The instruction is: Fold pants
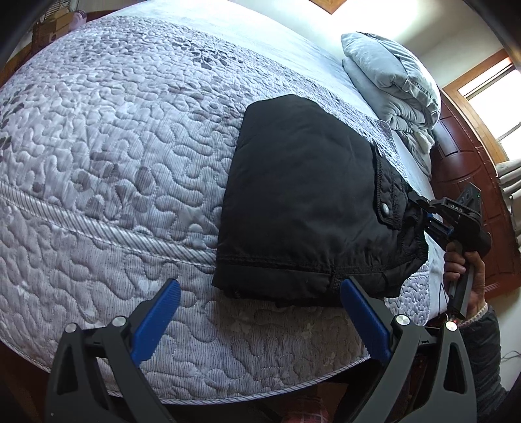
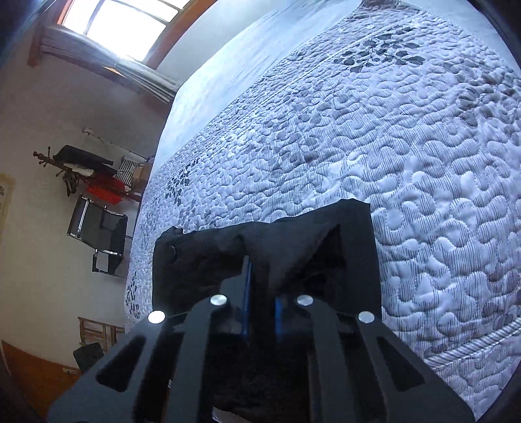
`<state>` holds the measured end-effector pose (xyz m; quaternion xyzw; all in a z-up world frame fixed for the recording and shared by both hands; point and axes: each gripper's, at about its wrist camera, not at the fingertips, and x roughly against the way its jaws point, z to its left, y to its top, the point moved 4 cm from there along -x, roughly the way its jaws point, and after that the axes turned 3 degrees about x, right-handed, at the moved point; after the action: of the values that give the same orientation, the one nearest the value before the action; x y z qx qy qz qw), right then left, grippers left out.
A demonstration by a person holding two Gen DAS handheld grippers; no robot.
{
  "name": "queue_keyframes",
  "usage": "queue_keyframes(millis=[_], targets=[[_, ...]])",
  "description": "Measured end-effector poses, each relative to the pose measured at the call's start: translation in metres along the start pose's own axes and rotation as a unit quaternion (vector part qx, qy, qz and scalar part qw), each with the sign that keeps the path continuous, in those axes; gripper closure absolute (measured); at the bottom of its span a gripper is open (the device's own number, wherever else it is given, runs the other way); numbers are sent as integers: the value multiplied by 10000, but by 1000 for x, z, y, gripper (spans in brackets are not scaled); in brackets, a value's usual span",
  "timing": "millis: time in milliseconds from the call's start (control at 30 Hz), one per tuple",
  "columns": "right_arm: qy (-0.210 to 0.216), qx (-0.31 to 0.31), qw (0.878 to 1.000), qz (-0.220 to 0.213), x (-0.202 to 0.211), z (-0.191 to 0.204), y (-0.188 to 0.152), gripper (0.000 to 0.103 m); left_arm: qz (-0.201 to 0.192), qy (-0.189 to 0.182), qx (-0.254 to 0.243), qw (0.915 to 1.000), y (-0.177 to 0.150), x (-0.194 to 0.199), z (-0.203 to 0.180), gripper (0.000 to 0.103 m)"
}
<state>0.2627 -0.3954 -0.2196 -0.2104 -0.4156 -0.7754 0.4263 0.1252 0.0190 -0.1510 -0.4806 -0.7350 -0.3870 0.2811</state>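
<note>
Right gripper (image 2: 262,293) clamped on black pants' (image 1: 302,201) waistband edge to lift it for folding; left gripper (image 1: 260,312) apart, idle above bed (image 1: 114,162).

My left wrist camera looks down from the bed's (image 1: 97,162) near edge across the folded pants (image 1: 302,195), while my right one, close against them, faces across the same quilt toward the window (image 2: 114,26).
</note>
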Motion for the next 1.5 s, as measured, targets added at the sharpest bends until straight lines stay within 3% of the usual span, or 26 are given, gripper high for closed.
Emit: queue_keyframes(millis=[167,200,233,333,567,733,800,833,1067,1200,1333,1500], targets=[[25,-255,9996,-88,1,-16,-1,91,-23,-1,-87,10000,5,0,-7,4],[47,-285,9996,-56,0,-19,-2,87,-17,0,-104,9999,6,-1,-8,4],[6,-290,9996,-61,2,-21,-3,75,-8,-4,-129,9999,6,-1,-10,4],[61,-262,9995,-179,17,-22,-12,53,3,-18,-185,9998,5,-1,-13,4],[206,-501,9985,68,42,-37,-67,42,116,-34,-152,9998,-1,-8,-13,4],[413,-768,9961,151,41,-43,-98,41,182,-52,-197,9996,-5,-9,-17,4],[495,-862,9949,174,37,-43,-102,48,202,-63,-218,9995,-6,-8,-20,4],[456,-831,9954,159,36,-42,-103,59,200,-67,-228,9995,-7,-8,-22,4],[349,-490,9982,1,42,-22,-99,71,179,-53,-272,9995,-8,-4,-26,4],[424,-309,9984,-225,53,-8,-94,72,170,-86,-253,9995,-9,-3,-26,4],[272,-474,9984,-111,43,-22,-97,72,190,-93,-301,9993,-10,-3,-28,4],[401,-749,9964,-80,37,-38,-100,63,216,-105,-309,9992,-10,-3,-30,4]])
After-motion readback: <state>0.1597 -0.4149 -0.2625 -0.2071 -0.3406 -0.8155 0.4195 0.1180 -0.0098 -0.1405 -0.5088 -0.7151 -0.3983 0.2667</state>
